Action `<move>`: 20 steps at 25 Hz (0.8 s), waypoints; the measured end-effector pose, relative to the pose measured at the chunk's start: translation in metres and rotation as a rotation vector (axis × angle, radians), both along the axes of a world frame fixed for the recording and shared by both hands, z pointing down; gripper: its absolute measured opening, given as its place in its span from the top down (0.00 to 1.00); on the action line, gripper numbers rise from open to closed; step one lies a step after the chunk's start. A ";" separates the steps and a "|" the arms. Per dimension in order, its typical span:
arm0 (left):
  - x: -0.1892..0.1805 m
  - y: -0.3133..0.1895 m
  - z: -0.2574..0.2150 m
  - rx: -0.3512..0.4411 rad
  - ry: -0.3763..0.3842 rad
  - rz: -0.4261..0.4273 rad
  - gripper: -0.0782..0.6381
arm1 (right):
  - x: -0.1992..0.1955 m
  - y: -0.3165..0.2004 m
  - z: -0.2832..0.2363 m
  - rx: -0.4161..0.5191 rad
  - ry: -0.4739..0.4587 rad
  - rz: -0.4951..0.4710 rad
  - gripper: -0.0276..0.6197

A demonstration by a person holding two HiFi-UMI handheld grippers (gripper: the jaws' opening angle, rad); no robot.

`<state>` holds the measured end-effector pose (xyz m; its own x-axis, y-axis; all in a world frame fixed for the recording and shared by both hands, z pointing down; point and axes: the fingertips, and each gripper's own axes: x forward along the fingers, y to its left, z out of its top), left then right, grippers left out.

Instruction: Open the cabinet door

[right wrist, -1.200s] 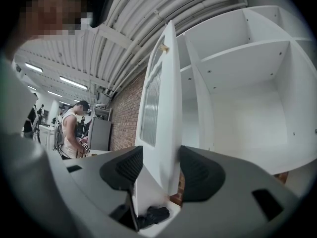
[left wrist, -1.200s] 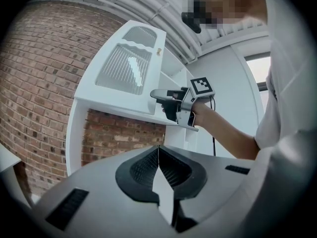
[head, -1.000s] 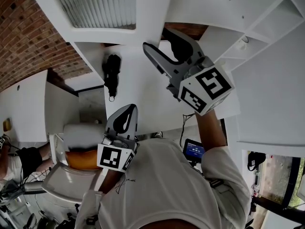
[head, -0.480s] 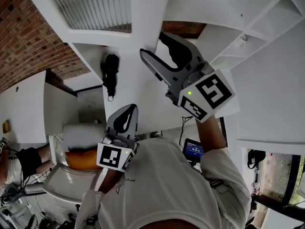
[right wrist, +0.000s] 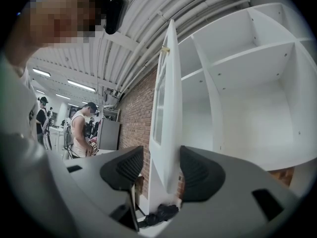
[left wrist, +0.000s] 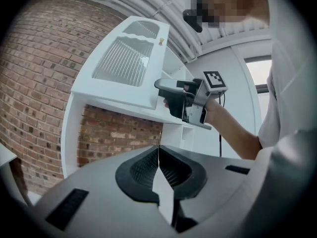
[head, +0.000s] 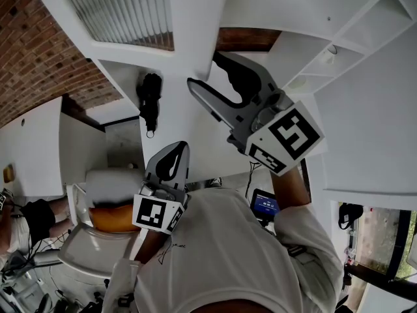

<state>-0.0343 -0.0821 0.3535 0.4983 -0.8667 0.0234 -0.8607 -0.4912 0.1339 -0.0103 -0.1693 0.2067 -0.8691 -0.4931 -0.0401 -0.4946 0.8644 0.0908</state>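
Two grippers appear in the head view. We find the right gripper at twelve o'clock, jaws wide astride the cabinet door edge, likely to swing it; the left gripper waits at six.

Left gripper view: jaws together, empty.

Right gripper view: the door, white with ribbed glass, stands ajar between unclamped pads, with bare shelves at two o'clock.

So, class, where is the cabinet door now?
In the right gripper view, the door stands edge-on between the open jaws of the right tongs, shelves to its right.
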 end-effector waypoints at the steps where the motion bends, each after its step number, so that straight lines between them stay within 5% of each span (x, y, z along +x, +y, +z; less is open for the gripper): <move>1: 0.001 0.000 0.000 0.000 0.000 0.001 0.87 | 0.000 0.001 0.000 0.001 0.003 -0.003 0.62; 15: -0.001 0.001 0.003 -0.008 0.004 -0.001 0.87 | -0.004 0.026 0.002 0.022 0.031 -0.083 0.62; 20: -0.002 0.002 0.003 -0.006 0.003 0.001 0.87 | -0.005 0.032 0.001 0.024 0.023 -0.093 0.71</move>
